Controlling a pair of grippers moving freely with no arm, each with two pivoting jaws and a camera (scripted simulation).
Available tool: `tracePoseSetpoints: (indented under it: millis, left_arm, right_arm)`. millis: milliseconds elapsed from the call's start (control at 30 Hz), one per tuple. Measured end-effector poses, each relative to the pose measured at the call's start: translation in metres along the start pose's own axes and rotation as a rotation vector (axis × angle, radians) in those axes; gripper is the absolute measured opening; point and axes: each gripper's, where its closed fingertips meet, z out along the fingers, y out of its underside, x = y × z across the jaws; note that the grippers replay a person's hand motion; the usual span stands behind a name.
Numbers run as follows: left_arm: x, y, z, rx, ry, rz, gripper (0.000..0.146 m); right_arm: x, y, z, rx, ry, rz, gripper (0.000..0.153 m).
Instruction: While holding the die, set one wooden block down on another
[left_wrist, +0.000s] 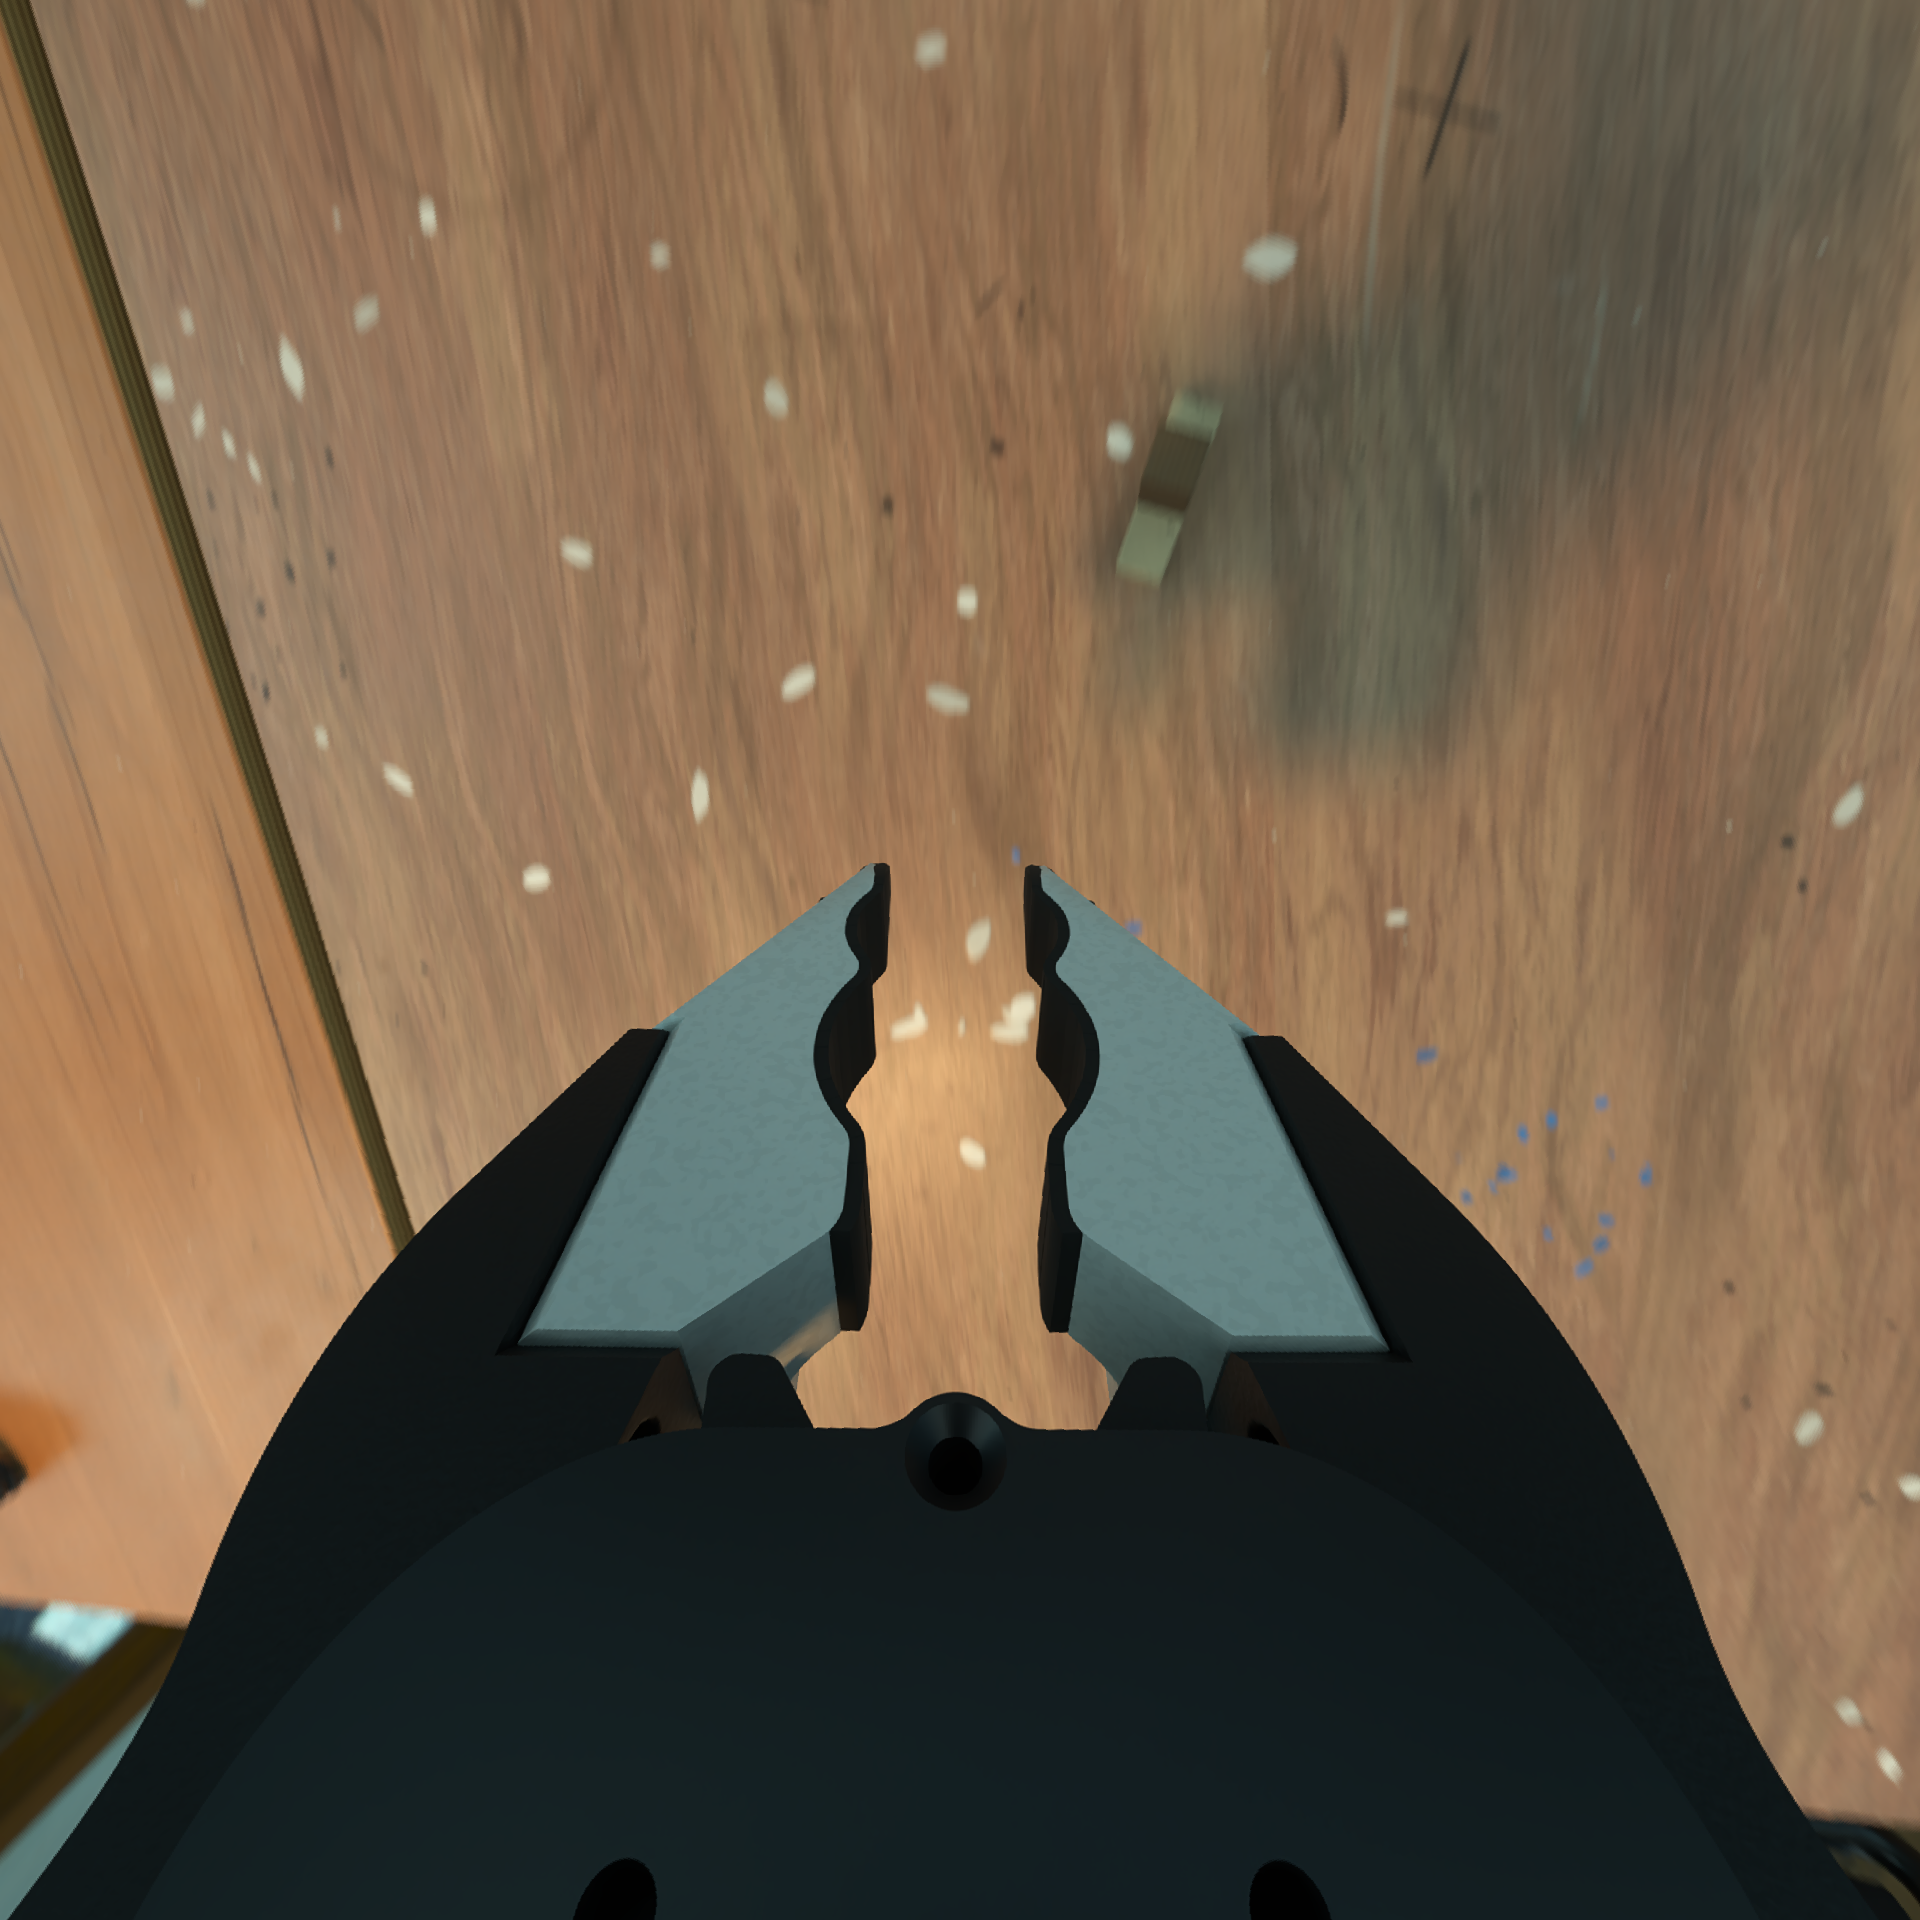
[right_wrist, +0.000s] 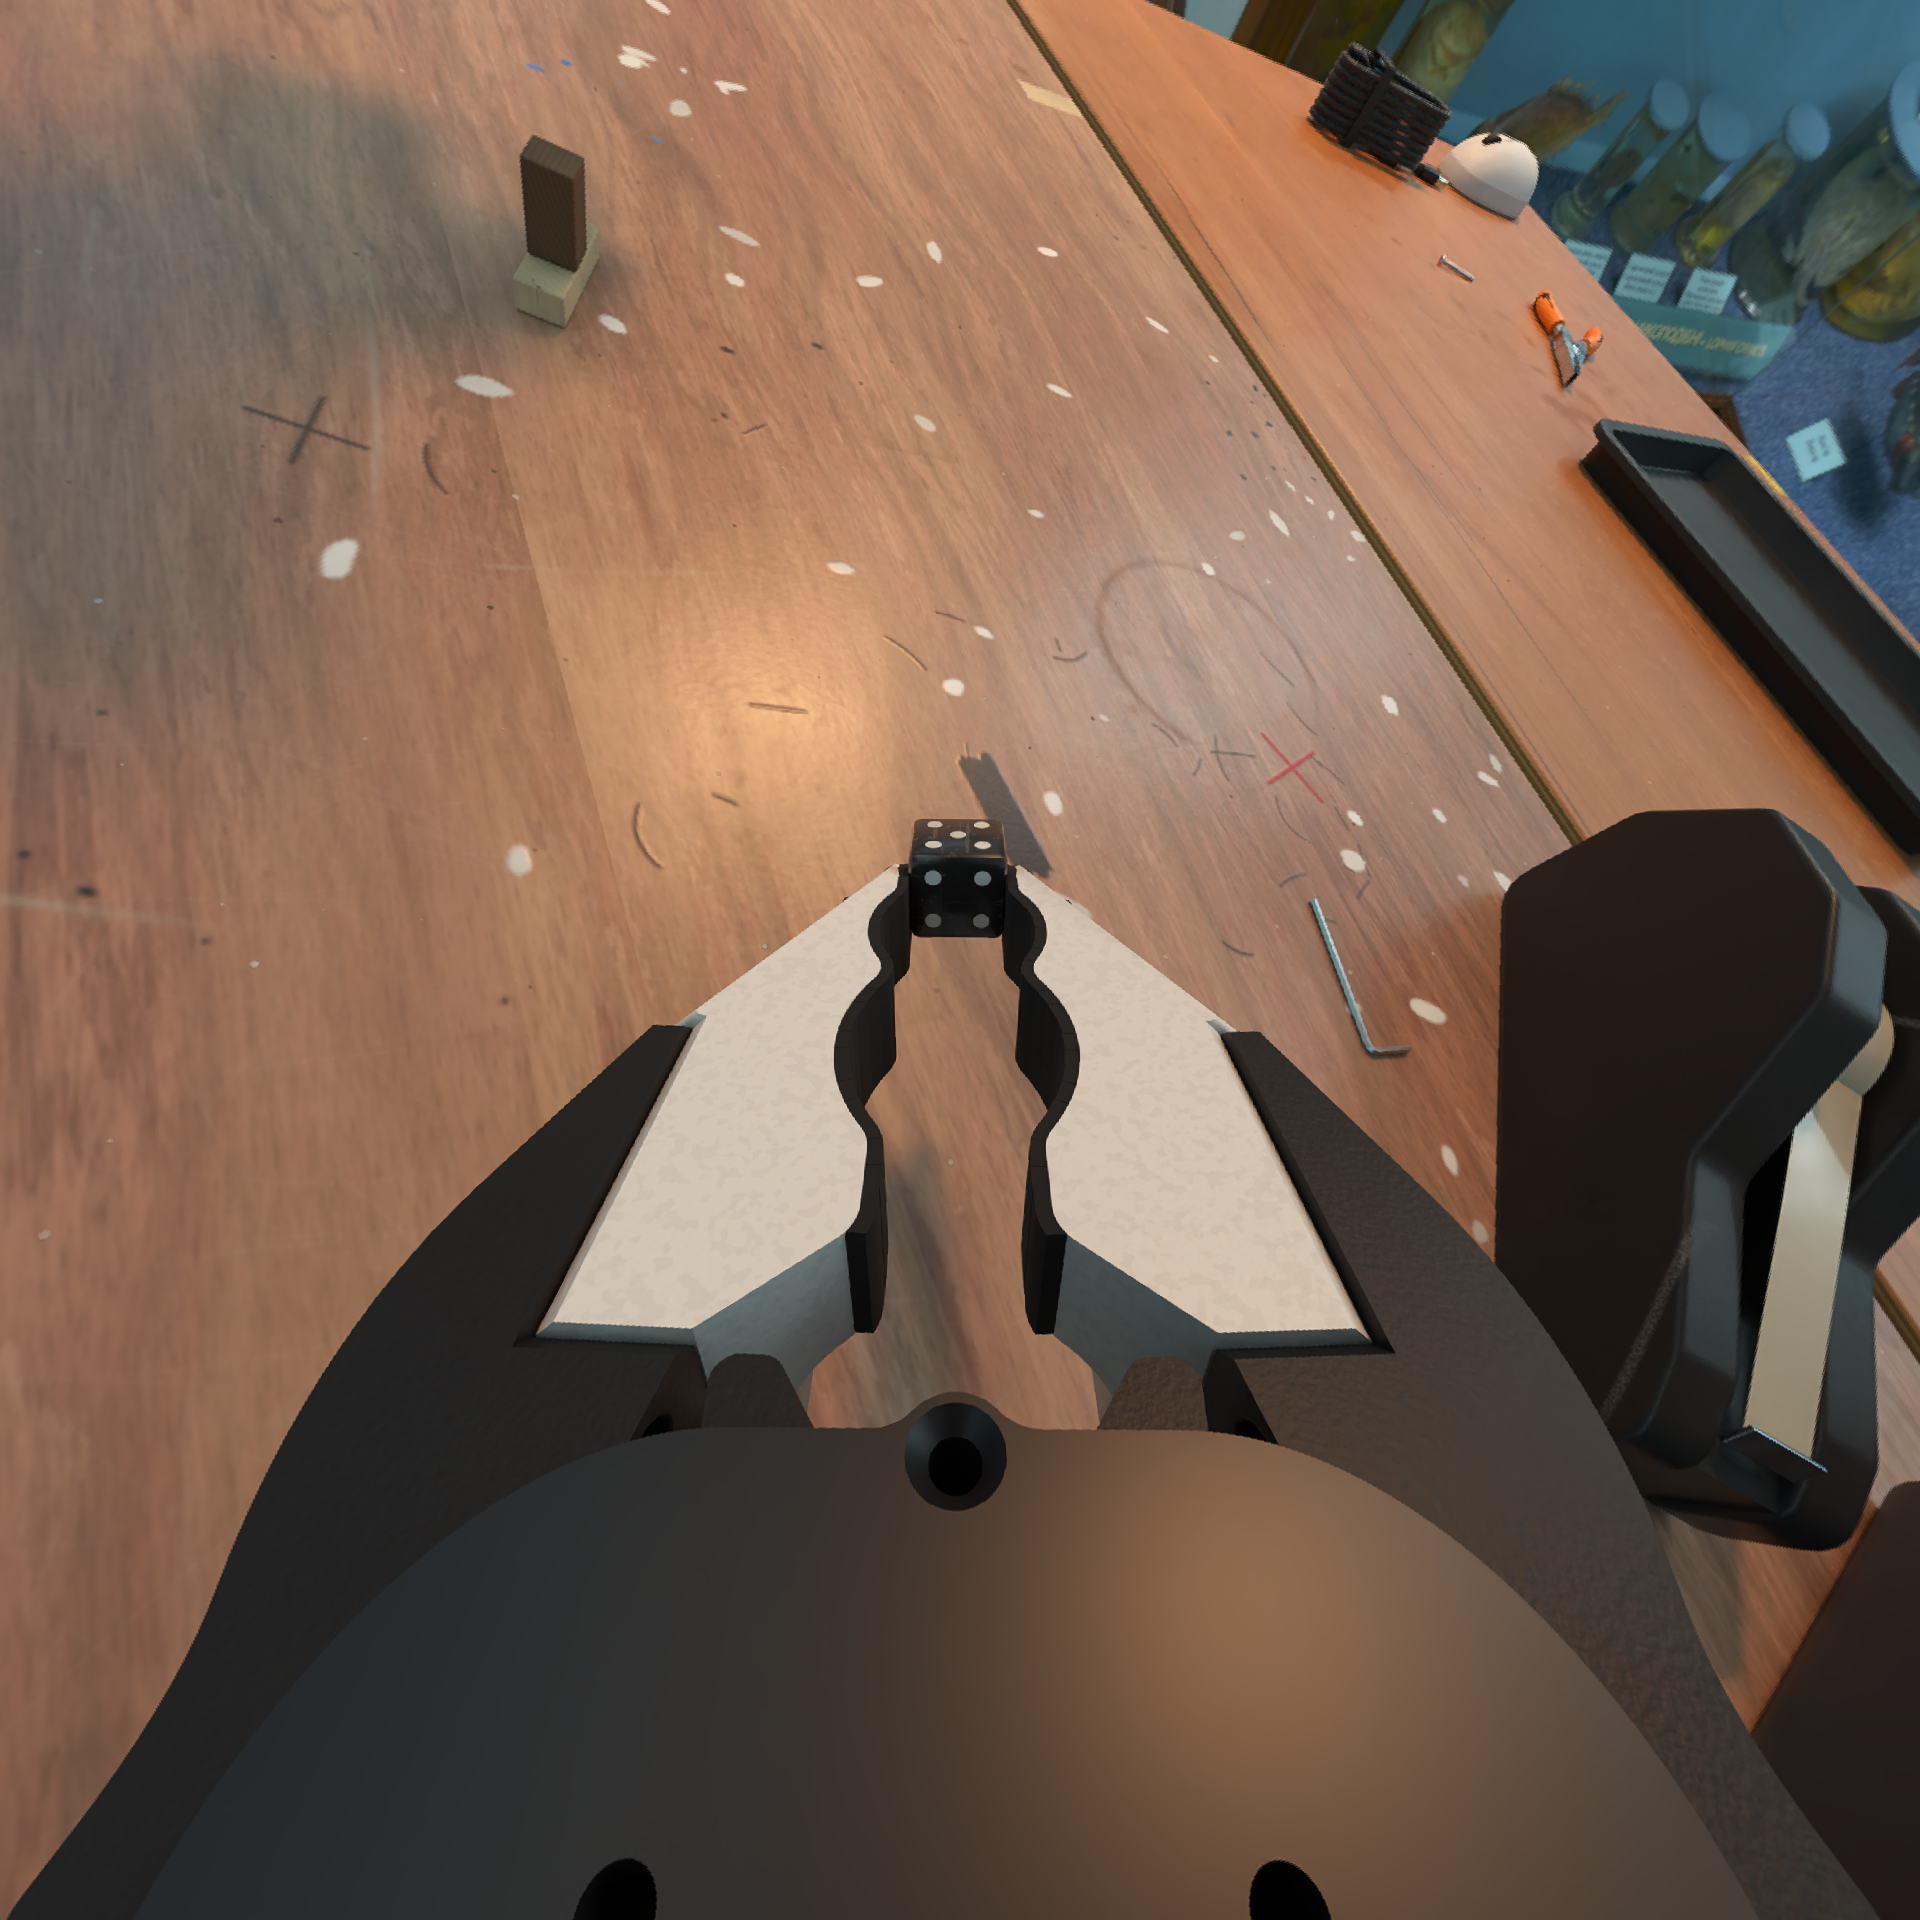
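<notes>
My right gripper (right_wrist: 956, 883) is shut on a black die (right_wrist: 956, 878) with white pips and holds it at the fingertips, above the wooden table (right_wrist: 727, 520). Far off at the upper left, a dark brown block (right_wrist: 554, 197) stands upright on a pale wooden block (right_wrist: 556, 278). My left gripper (left_wrist: 956, 873) is open and empty and looks down at the table (left_wrist: 623, 416). This view shows the stacked blocks (left_wrist: 1169, 483) blurred, ahead and to the right of the fingertips. The left gripper's body (right_wrist: 1766, 1143) shows at the right edge of the right wrist view.
An Allen key (right_wrist: 1351, 987) lies right of the die. On the adjoining board are a black tray (right_wrist: 1766, 582), an orange-handled tool (right_wrist: 1564, 338), a white dome (right_wrist: 1496, 171) and a black coil (right_wrist: 1377, 94). Jars stand beyond the edge. A seam (left_wrist: 208, 623) runs down the table.
</notes>
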Motion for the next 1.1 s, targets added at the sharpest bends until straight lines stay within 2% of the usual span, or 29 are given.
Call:
tracePoseSetpoints:
  millis: [100,267,533,667,833,1100]
  left_arm:
    - [0.002,0.031,-0.015,-0.053,-0.01,-0.031,0.022]
    - [0.019,0.069,-0.023,-0.07,0.087,-0.137,0.021]
    - [0.011,0.079,-0.054,0.005,-0.018,-0.191,0.022]
    - [0.012,0.098,-0.069,-0.027,-0.046,-0.237,0.023]
    - [0.015,0.144,-0.076,-0.137,-0.05,-0.332,0.022]
    - [0.027,0.214,-0.052,-0.367,0.041,-0.398,0.02]
  right_arm:
    - [0.0,0.0,0.001,-0.002,-0.002,0.001,0.016]
    - [0.0,0.001,0.001,-0.004,-0.002,0.0,0.016]
    - [0.0,0.002,0.001,-0.006,-0.004,0.005,0.016]
    - [0.0,0.002,0.0,-0.007,-0.004,0.005,0.016]
    - [0.001,0.005,0.001,-0.01,-0.004,0.016,0.016]
    - [0.011,0.014,0.002,-0.048,0.038,0.036,0.016]
